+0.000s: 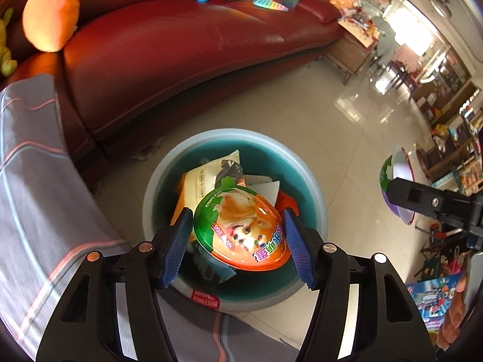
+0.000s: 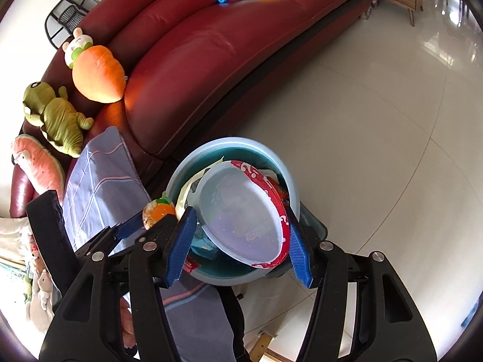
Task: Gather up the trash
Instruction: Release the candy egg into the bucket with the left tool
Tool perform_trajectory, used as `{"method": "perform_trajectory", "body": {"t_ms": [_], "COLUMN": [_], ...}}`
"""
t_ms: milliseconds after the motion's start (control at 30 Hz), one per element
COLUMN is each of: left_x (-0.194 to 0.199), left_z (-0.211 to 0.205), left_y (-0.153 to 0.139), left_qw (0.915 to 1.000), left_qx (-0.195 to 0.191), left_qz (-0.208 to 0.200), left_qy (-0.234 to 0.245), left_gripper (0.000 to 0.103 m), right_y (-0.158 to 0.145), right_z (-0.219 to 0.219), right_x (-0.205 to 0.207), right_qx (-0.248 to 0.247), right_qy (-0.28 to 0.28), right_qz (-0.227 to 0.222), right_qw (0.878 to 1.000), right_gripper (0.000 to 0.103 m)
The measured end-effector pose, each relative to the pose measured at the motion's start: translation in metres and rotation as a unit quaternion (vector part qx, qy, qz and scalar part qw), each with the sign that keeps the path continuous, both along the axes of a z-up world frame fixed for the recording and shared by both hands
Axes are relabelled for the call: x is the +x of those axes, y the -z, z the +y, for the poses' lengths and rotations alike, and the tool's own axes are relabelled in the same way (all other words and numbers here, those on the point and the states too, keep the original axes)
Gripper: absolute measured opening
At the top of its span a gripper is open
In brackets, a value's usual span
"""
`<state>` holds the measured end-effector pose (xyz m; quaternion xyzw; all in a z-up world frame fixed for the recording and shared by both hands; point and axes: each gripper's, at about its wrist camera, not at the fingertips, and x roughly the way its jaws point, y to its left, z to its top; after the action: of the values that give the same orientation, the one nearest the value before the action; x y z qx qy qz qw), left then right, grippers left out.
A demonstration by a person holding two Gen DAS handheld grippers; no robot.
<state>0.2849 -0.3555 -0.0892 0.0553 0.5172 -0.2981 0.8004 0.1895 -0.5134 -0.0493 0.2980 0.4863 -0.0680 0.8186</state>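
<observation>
Your left gripper (image 1: 238, 242) is let go around the orange egg shell (image 1: 241, 229); your right gripper (image 2: 241, 246) squeezes the white shell (image 2: 241, 217) over the bin (image 1: 314, 193).

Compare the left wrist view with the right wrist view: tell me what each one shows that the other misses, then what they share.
Only the left wrist view shows the printed front of the orange egg-shaped shell half between the left tongs, above the bin, plus the cluttered shelves across the room.

Only the right wrist view shows the white inside of the red-rimmed shell half between the right tongs, plus the green plush toy on the sofa.

Both show the teal trash bin already holding wrappers, the red leather sofa, the carrot plush and the striped cloth.
</observation>
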Motion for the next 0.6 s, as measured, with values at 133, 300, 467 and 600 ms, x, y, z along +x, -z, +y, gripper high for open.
{"method": "perform_trajectory", "body": {"t_ms": [133, 300, 467, 600], "left_x": [-0.001, -0.004, -0.013, -0.019], "left_z": [0.004, 0.028, 0.050, 0.060], "left_y": [0.002, 0.001, -0.005, -0.010], "left_qw": [0.9999, 0.9997, 0.9990, 0.9984], "left_qx": [0.006, -0.002, -0.003, 0.001], "left_qz": [-0.008, 0.004, 0.009, 0.007], "left_qy": [-0.001, -0.023, -0.043, -0.056], "left_gripper": [0.088, 0.088, 0.092, 0.097], "right_y": [0.002, 0.003, -0.002, -0.005], "right_z": [0.007, 0.019, 0.029, 0.036], "right_x": [0.007, 0.014, 0.017, 0.020], "right_qx": [-0.002, -0.002, -0.003, -0.008], "right_qy": [-0.006, -0.021, -0.033, -0.044], "right_qz": [0.003, 0.005, 0.001, -0.001], "right_qw": [1.000, 1.000, 0.999, 0.999], "right_gripper": [0.055, 0.055, 0.055, 0.055]}}
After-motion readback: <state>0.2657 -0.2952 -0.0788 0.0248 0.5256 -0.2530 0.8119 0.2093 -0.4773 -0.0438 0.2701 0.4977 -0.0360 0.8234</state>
